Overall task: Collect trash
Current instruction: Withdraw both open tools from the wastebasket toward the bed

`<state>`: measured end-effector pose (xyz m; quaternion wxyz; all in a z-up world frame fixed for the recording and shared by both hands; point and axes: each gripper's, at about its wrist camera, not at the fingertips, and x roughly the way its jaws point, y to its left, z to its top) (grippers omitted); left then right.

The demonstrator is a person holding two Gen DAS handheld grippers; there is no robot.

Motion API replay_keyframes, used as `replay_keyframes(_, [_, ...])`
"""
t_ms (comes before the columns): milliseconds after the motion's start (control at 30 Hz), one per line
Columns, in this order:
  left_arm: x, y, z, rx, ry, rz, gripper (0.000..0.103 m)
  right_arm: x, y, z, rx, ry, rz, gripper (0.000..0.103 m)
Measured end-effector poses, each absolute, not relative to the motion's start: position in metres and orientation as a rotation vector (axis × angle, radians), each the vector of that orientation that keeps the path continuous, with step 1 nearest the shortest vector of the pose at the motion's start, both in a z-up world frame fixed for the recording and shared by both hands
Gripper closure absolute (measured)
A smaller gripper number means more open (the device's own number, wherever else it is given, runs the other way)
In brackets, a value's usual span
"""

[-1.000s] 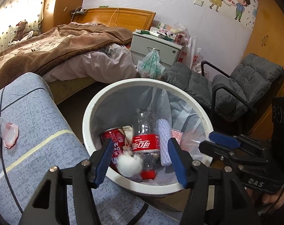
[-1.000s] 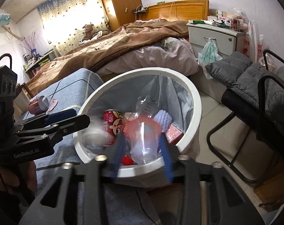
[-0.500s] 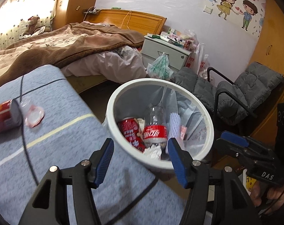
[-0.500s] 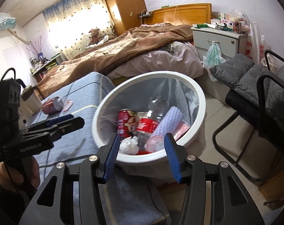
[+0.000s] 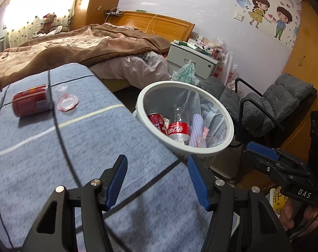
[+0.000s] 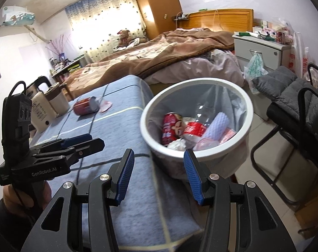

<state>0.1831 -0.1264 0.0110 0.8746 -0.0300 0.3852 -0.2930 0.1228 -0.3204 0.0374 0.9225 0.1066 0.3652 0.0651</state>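
Blurred red drink can (image 5: 30, 100) lies on the blue-covered worktop (image 5: 91, 147) — well beyond both hand-held grippers, left (image 5: 156, 182) and right (image 6: 159, 176), part-open and empty.

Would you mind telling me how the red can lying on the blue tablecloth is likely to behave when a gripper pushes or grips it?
The red can lies on its side on the blue tablecloth, so a sideways nudge would probably roll it. It is likely empty and light, being left among the trash, so it should lift easily. Its thin wall may dent under a hard squeeze, and its smooth surface could slip between the pads.
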Motion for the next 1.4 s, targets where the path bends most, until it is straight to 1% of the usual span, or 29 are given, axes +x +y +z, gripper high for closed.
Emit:
replay_keyframes(700, [0.151,-0.068,0.014,-0.112,0.782,-0.521,0.041,0.116,-0.275,0.037,0.178,0.786,0.217,0.053])
replay_keyframes(1033, [0.157,-0.052,0.011,-0.126,0.787,-0.478,0.041,0.124,-0.264,0.035,0.156,0.797,0.239,0.053])
replay_keyframes(1400, [0.185,-0.026,0.015,-0.123,0.784,-0.411,0.041,0.161,-0.236,0.039,0.114,0.797,0.274,0.053])
